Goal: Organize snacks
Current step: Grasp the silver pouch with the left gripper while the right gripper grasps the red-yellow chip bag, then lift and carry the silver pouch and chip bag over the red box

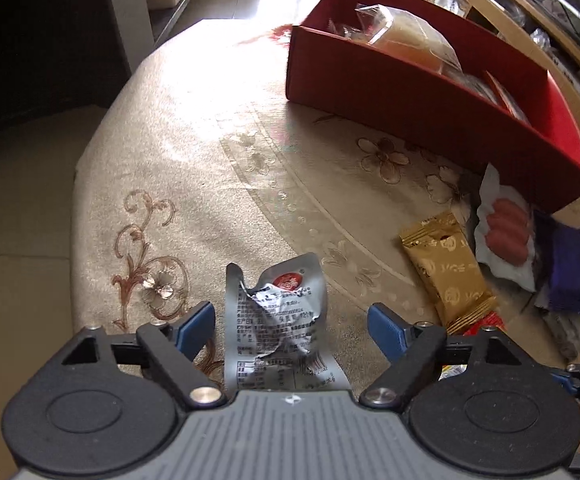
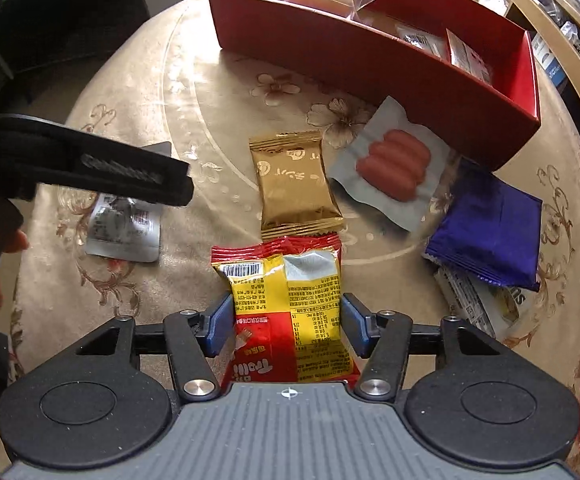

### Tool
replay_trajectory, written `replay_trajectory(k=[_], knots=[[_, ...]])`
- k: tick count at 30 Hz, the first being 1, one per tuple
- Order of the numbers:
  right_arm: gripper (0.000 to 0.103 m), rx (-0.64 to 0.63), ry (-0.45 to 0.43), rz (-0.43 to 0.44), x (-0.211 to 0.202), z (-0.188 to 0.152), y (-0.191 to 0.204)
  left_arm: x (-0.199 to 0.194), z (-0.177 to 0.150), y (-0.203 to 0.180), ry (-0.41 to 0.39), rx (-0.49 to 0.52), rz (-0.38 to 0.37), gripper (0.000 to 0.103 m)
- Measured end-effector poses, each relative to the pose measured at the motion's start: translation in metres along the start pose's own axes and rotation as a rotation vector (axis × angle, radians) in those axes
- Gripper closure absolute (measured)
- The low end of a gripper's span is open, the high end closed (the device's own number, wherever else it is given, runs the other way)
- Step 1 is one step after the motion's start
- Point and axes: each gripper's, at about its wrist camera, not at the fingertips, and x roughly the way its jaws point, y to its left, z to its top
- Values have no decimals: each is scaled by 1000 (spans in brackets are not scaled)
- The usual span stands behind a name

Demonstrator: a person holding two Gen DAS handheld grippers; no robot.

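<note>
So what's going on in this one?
A person is sorting snacks on a round table into a red box, with tongs in each hand. The left tongs stand open around a crumpled silver packet; the right tongs straddle a red and yellow packet, pads close on both sides. A gold packet, sausage pack and blue packet wait outside the box.
</note>
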Motion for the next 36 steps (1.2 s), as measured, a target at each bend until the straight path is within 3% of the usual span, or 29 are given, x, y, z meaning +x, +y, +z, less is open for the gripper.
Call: replay_trajectory(k=[3, 7, 13, 17, 21, 23, 28, 30, 32, 36], knots=[[39, 14, 12, 0, 8, 1, -3, -1, -4, -11, -18, 43, 27, 40], [43, 26, -8, -23, 3, -3, -11, -6, -7, -21, -16, 79, -22, 55], [43, 61, -25, -27, -6, -10, -24, -8, -16, -38, 3, 148, -78, 56], [43, 91, -31, -35, -8, -13, -35, -8, -17, -44, 1, 166, -76, 56], [43, 116, -49, -29, -12, -11, -41, -4, -7, -38, 26, 62, -125, 33], [43, 123, -49, -27, -12, -10, -43, -2, -5, -39, 21, 40, -115, 28], [43, 139, -45, -31, -10, -10, -47, 3, -8, -57, -24, 88, -23, 29], [43, 147, -44, -33, -9, -10, -50, 2, -12, -61, -38, 119, 12, 38], [43, 153, -45, -34, -10, -11, -52, -1, -14, -61, -49, 134, 10, 53], [43, 157, -58, -33, -13, -12, -54, -4, -17, -55, -47, 129, -3, 53]])
